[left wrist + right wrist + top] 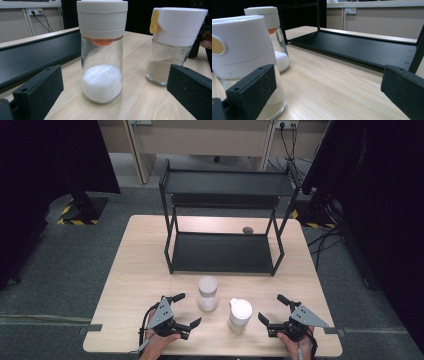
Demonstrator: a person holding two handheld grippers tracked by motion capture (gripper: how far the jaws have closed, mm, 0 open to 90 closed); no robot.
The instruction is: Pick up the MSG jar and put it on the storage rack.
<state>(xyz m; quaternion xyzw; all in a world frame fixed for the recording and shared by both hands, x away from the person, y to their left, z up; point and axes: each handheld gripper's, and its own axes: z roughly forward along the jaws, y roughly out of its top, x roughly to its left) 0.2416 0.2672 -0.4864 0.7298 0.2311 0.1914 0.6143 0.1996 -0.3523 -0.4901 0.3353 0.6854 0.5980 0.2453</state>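
Two glass shakers stand upright near the table's front edge. The salt shaker (208, 293) (102, 75) has a pale lid and white grains. To its right is a shaker of beige powder (240, 315) (172, 50) (239, 50) with a white flip lid. My left gripper (189, 309) is open just left of the salt shaker, which stands ahead between its jaws, untouched. My right gripper (271, 308) is open to the right of the beige shaker, with that shaker beside its left finger (252, 92). Both grippers hold nothing.
A black two-tier metal shelf (222, 252) (362, 50) stands at the middle back of the wooden table (135, 280), with both tiers bare. A small grey object (247, 230) lies behind it. Dark curtains and stands flank the table.
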